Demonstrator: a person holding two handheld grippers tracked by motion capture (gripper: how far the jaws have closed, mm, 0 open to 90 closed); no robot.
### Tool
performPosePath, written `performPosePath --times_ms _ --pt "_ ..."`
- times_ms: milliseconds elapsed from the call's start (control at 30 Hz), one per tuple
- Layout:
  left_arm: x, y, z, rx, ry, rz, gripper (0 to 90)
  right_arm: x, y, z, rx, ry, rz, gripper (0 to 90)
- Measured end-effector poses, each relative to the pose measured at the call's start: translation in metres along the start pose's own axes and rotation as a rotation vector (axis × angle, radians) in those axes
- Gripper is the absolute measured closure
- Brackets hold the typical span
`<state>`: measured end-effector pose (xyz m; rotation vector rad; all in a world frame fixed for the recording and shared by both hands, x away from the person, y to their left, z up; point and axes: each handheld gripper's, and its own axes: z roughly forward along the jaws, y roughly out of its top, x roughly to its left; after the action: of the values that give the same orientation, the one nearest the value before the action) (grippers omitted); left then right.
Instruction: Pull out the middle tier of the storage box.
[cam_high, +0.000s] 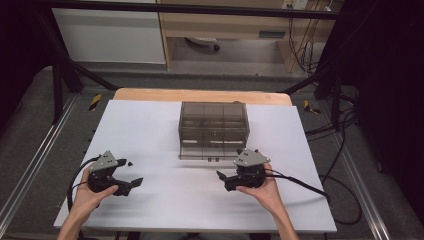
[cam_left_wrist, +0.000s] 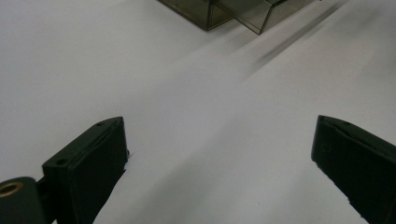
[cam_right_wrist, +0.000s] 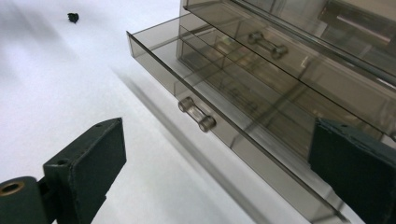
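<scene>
My right hand-held gripper (cam_high: 226, 179) is wide open and empty; I'd square it on the smoky transparent plastic drawer's (cam_right_wrist: 243, 126) clear bar handle (cam_right_wrist: 196, 114), centre frame, before closing.

A: Where does the drawer cabinet (cam_high: 214, 129) stand?
B: On the table (cam_high: 150, 130), toward its far middle.
A: And its bottom drawer (cam_right_wrist: 196, 100)?
B: Pulled out in front of the cabinet. A small piece (cam_high: 129, 163) lies left of the cabinet, nearer the front.
</scene>
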<state>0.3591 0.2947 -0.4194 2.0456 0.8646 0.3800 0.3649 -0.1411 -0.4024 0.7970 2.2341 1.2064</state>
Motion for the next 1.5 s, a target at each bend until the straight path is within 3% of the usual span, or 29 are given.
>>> performPosePath --times_ms 567,1000,1500 --pt "0.000 0.000 0.000 0.004 -0.005 -0.001 3.0 -0.027 -0.030 -0.031 0.038 0.068 0.132 0.8" --pt "0.002 0.000 0.001 0.015 -0.014 -0.007 2.6 -0.043 -0.057 -0.043 0.056 0.068 0.220 0.7" --pt "0.002 0.002 0.003 0.023 -0.008 -0.004 2.5 -0.050 -0.069 -0.046 0.062 0.065 0.245 0.8"
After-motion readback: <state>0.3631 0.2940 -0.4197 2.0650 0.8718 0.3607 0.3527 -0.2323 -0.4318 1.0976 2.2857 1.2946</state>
